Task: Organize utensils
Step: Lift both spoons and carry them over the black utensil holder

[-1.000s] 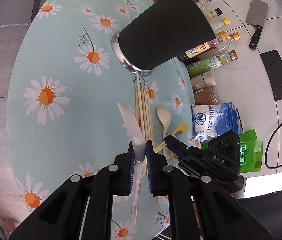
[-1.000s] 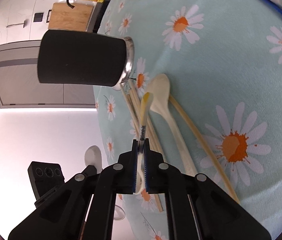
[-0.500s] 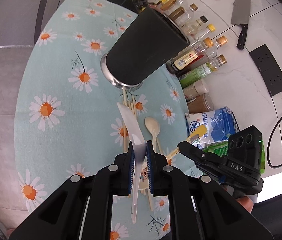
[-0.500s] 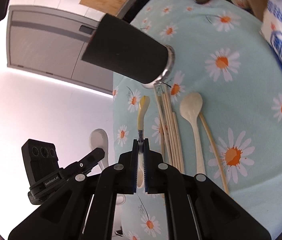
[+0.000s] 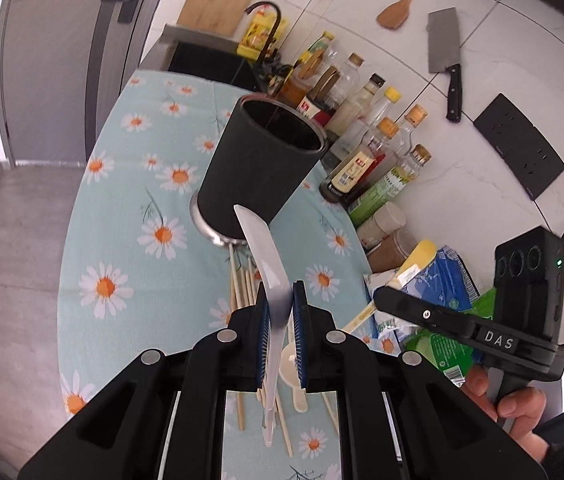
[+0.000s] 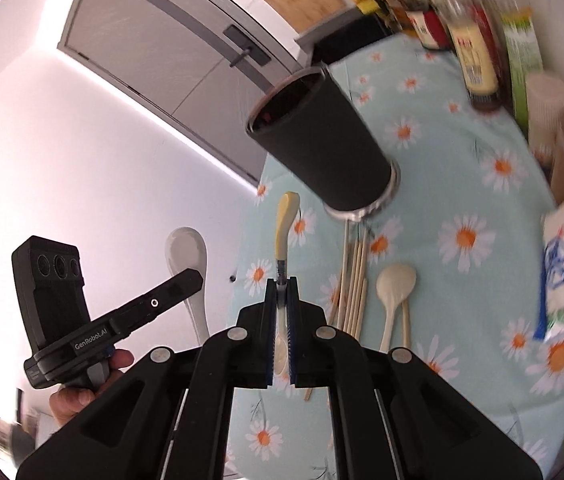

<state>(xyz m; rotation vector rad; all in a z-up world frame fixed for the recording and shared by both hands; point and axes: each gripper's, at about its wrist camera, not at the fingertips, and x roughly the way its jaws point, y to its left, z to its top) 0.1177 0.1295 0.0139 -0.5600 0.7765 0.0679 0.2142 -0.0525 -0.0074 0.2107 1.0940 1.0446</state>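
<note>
A tall black cup (image 5: 257, 168) with a metal base stands on the daisy tablecloth (image 5: 129, 240), and its open mouth shows. My left gripper (image 5: 280, 304) is shut on a white ceramic spoon (image 5: 259, 240), held edge-on above the cloth in front of the cup. Seen in the right wrist view, the same spoon (image 6: 185, 244) sticks up from the left gripper (image 6: 197, 278). My right gripper (image 6: 281, 288) is shut on a yellow-handled utensil (image 6: 286, 216), its handle pointing toward the cup (image 6: 322, 148). Several chopsticks (image 6: 356, 276) and a beige spoon (image 6: 396, 280) lie on the cloth below.
Sauce and oil bottles (image 5: 370, 136) line the cloth's far edge, with jars and a blue-white bag (image 5: 442, 280) beside them. A cleaver (image 5: 444, 52), a wooden spatula (image 5: 396, 12) and sockets (image 5: 518, 144) hang on the tiled wall. A person's hand (image 5: 518, 404) holds the right gripper.
Both grippers have risen from the cloth with their utensils still clamped. The right gripper has rolled upright. The cup's mouth has come into view.
</note>
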